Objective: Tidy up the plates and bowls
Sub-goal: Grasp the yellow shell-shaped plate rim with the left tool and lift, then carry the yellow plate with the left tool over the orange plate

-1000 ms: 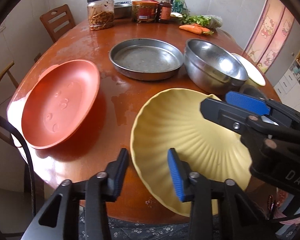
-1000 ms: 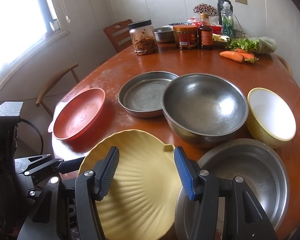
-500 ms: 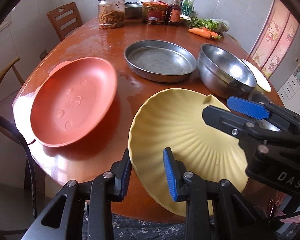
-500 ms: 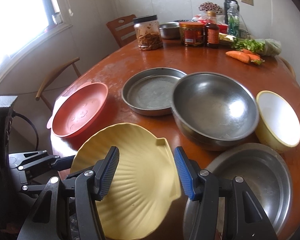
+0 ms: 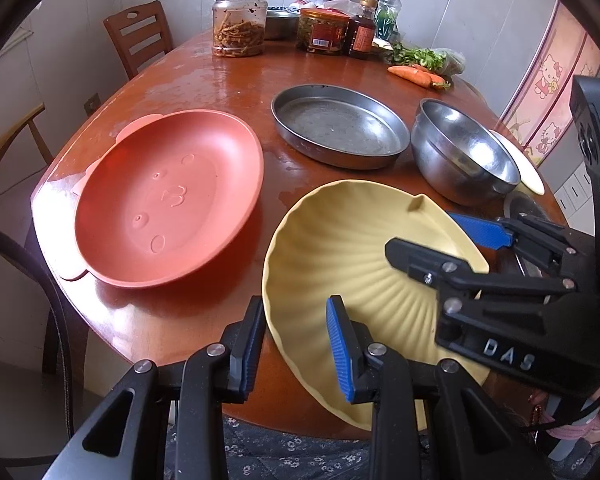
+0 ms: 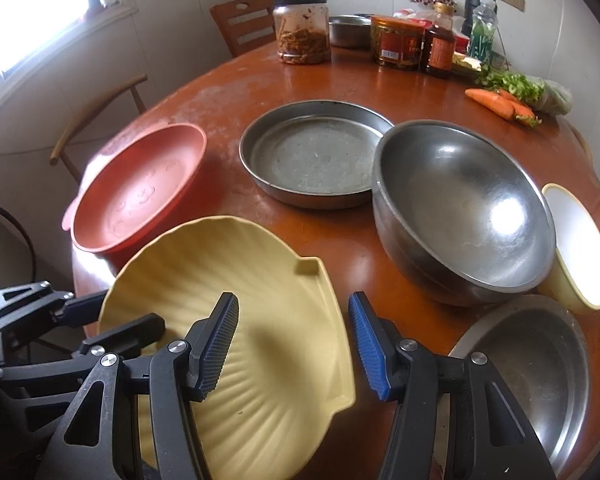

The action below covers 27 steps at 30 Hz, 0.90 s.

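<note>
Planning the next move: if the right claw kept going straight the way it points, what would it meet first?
Probably the yellow shell plate, whose right rim sits between the right claw's fingers. Beyond it stands the steel bowl, though depth is unclear.

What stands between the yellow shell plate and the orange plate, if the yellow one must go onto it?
Nothing visible. Only bare table lies between the yellow shell plate and the orange plate. The left gripper and right gripper both straddle the yellow plate's rim, jaws still apart.
</note>
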Available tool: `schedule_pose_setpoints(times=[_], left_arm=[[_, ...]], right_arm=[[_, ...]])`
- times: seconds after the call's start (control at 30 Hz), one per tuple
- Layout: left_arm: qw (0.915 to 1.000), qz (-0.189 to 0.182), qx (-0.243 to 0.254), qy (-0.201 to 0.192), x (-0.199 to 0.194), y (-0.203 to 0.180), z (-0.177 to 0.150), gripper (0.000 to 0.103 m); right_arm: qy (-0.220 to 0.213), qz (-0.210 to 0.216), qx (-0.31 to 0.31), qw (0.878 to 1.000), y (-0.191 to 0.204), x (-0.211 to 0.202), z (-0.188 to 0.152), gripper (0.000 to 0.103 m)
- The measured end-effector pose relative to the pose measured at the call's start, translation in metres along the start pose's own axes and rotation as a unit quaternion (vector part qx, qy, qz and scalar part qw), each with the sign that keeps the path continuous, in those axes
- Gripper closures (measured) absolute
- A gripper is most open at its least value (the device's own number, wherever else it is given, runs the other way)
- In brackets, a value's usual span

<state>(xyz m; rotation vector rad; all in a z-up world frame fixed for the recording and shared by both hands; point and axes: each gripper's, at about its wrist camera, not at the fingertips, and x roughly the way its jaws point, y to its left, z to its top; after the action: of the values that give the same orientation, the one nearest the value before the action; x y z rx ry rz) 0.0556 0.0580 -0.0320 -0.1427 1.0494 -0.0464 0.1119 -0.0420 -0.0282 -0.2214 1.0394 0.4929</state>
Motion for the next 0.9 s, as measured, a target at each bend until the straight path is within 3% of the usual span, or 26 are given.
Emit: schedule_pose_setpoints(times=[0.9], left_arm=[[0.9995, 0.008, -0.009, -0.028, -0.025, 0.007, 0.014, 0.072]], right_arm=[[-0.043, 0.038, 0.007, 0.998, 0.006, -0.030, 0.012, 0.046]])
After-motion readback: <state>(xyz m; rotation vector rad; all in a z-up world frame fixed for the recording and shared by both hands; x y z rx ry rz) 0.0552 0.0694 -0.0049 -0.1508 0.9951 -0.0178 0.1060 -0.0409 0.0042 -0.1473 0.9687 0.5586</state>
